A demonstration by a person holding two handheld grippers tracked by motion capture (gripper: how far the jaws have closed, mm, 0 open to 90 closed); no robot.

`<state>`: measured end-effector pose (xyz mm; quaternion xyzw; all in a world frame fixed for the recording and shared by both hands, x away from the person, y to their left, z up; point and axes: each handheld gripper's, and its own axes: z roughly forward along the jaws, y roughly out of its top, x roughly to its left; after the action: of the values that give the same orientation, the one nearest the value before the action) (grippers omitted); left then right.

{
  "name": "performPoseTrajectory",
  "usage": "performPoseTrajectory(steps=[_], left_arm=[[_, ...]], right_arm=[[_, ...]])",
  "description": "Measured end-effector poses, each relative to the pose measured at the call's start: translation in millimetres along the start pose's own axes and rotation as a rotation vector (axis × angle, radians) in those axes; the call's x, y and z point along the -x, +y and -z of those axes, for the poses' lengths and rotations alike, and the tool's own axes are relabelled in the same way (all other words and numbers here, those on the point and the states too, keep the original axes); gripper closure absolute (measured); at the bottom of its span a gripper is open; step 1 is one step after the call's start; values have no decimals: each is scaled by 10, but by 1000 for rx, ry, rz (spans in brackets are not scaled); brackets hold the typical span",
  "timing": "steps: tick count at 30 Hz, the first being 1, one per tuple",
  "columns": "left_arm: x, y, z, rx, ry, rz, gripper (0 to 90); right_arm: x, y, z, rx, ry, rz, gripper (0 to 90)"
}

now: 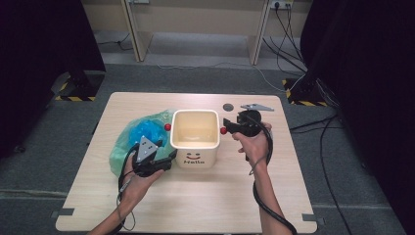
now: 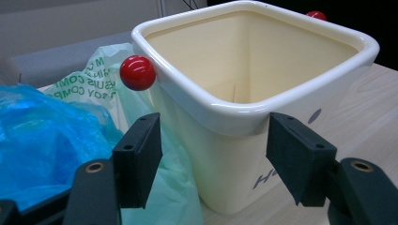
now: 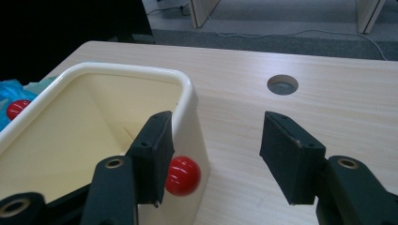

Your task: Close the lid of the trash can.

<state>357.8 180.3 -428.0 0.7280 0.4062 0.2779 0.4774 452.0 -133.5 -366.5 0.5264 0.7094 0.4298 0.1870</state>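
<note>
A cream square bin with a smiley face and 2 red ball knobs stands upright at the middle of the wooden table. Just left of it, touching its side, lies a heap of green and blue plastic bags.

The left hand comes in from the bottom edge, forearm angled up and to the right, and holds the left gripper low at the bin's front left corner. In the left gripper view its jaws stand spread, one on each side of that corner below the rim, the pads clear of the wall; the left knob sits above the left jaw.

The right hand rises straight from the bottom edge, wrist bent left, pointing the right gripper level at the bin's right side. Its jaws are parted and grasp nothing; the right knob lies beside the left jaw.
</note>
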Motion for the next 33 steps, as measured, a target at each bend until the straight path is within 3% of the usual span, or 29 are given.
performPoseTrajectory(steps=[3, 9, 14, 23, 29, 33], left_arm=[[2, -5, 16, -1, -16, 16, 332], [31, -13, 85, 5, -38, 27, 294], [79, -41, 165, 10, -86, 34, 282], [143, -220, 230, -26, -159, 14, 269], [141, -381, 277, -43, -170, -4, 269], [132, -469, 281, -49, -172, -1, 269]], right_arm=[[104, -63, 58, 15, 10, -31, 418], [295, -246, 120, 7, -3, -43, 386], [444, -408, 161, -2, -21, -56, 364], [569, -644, 230, -6, -29, -64, 340], [581, -818, 253, -12, -34, -22, 322], [608, -920, 286, -8, -32, -27, 314]])
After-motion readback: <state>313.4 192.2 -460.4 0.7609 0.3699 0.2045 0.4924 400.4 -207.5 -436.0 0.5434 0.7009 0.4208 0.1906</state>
